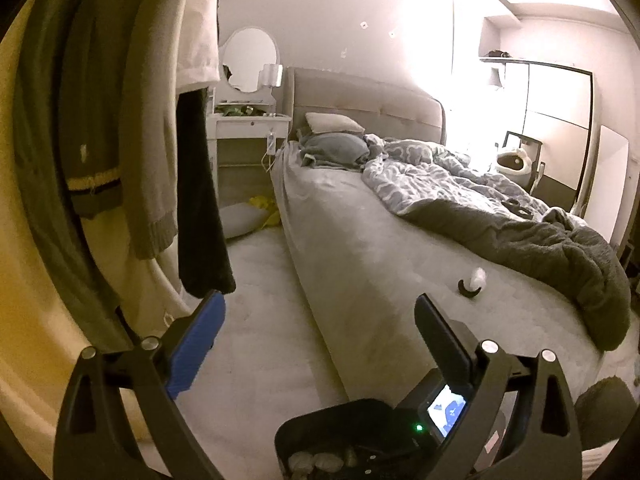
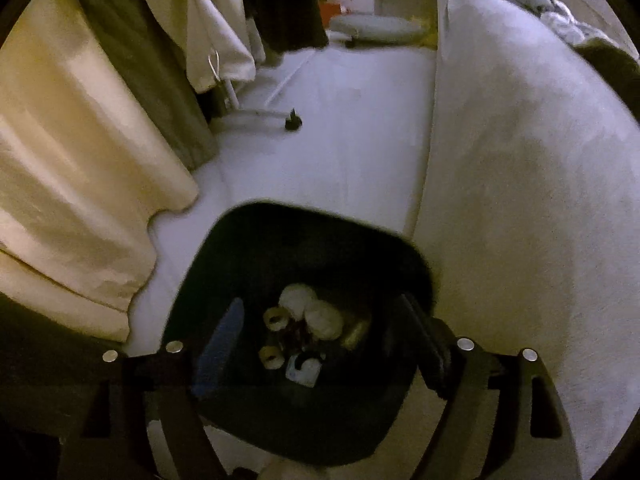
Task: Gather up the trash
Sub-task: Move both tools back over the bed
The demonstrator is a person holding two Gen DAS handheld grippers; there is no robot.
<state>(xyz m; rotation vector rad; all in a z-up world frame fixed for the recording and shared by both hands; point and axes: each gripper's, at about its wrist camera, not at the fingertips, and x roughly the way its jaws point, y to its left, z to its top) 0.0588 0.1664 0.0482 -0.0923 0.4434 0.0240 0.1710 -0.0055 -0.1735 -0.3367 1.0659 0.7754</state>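
Right gripper [image 2: 320, 344] pointing down over black plastic trash bin [image 2: 256, 240] on pale floor beside grey bed [image 1: 360, 248], jaws spread, nothing between them, crumpled white paper wads [image 2: 316, 312] and tape rolls [image 2: 276, 320] lying in the bin below, left gripper [image 1: 320, 332] wide apart, empty, small white wad [image 1: 478, 276] on the bed ahead of it

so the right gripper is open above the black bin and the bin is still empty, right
Not quite. The right gripper does hang open above the black bin, with nothing between its jaws, but the bin is not empty. The right wrist view shows crumpled white tissues, small tape rolls and other scraps lying at its bottom.
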